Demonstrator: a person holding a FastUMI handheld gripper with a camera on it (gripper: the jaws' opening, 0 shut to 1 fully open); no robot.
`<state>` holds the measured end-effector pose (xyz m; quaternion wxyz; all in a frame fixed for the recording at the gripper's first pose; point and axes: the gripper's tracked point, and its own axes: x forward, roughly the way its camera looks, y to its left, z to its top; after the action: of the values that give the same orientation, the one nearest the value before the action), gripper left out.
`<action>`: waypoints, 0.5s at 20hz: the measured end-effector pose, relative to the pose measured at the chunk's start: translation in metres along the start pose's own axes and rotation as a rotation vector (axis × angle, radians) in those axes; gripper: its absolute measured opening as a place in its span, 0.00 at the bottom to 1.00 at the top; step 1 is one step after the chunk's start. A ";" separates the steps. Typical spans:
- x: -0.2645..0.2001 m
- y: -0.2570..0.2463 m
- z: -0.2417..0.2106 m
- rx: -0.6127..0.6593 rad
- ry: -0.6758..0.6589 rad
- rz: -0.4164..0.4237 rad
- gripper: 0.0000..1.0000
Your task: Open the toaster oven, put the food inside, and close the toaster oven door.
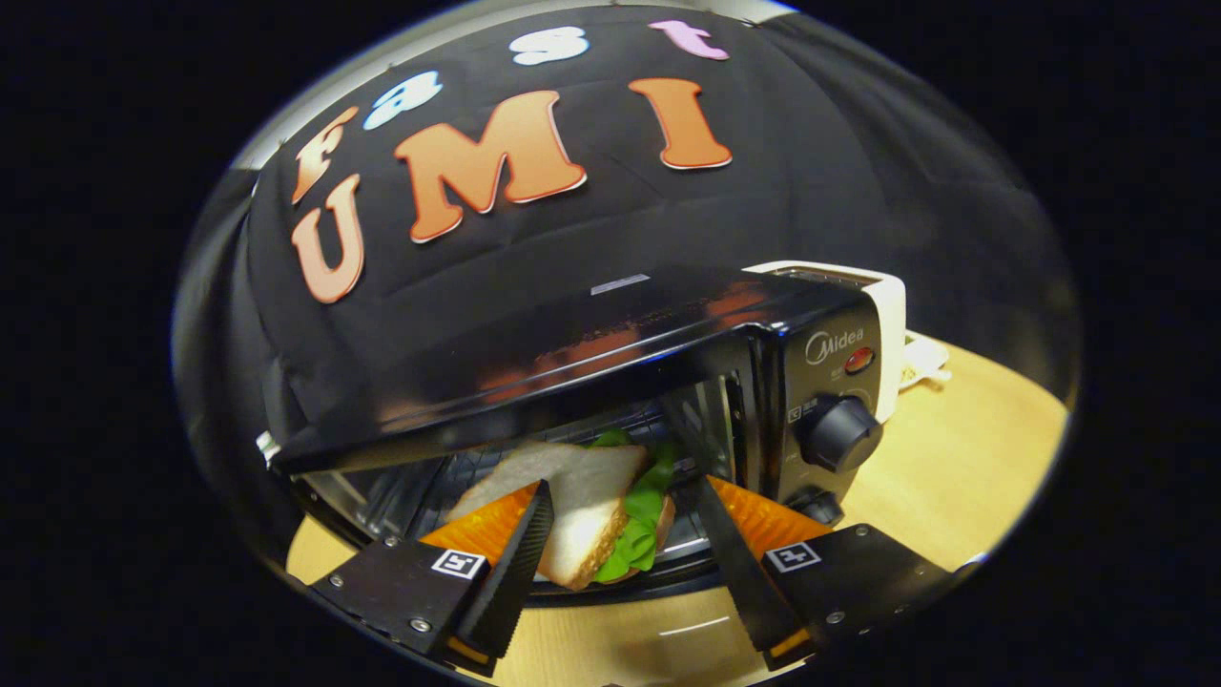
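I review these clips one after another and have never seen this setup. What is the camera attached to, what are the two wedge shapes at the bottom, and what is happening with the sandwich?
The camera rides on a handheld two-finger gripper and looks forward along its fingers; the two wedges are those fingers, with square marker tags on the blocks behind them. A person carries the tool; there is no robot arm. Ahead is a black toaster oven on a wooden table, its front open. A sandwich of sliced bread and lettuce lies between the spread fingers, partly inside on the wire rack. One finger is at the bread's edge; the other stands clear, so it is not clamped. Something white stands behind the oven.
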<state>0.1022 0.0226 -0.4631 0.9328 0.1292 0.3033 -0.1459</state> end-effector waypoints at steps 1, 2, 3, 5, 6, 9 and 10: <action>-0.010 0.000 0.002 -0.041 -0.005 0.014 0.92; -0.021 0.001 0.001 -0.080 -0.002 0.030 0.94; -0.033 0.001 -0.001 -0.122 0.001 0.049 0.95; -0.053 -0.002 -0.005 -0.215 0.000 0.074 0.96; -0.062 -0.005 -0.010 -0.248 0.010 0.079 0.96; -0.094 -0.001 -0.030 -0.277 0.051 0.143 0.97; -0.105 0.000 -0.038 -0.274 0.067 0.167 0.97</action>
<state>0.0012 0.0553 -0.4291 0.9399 0.0300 0.3394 -0.0207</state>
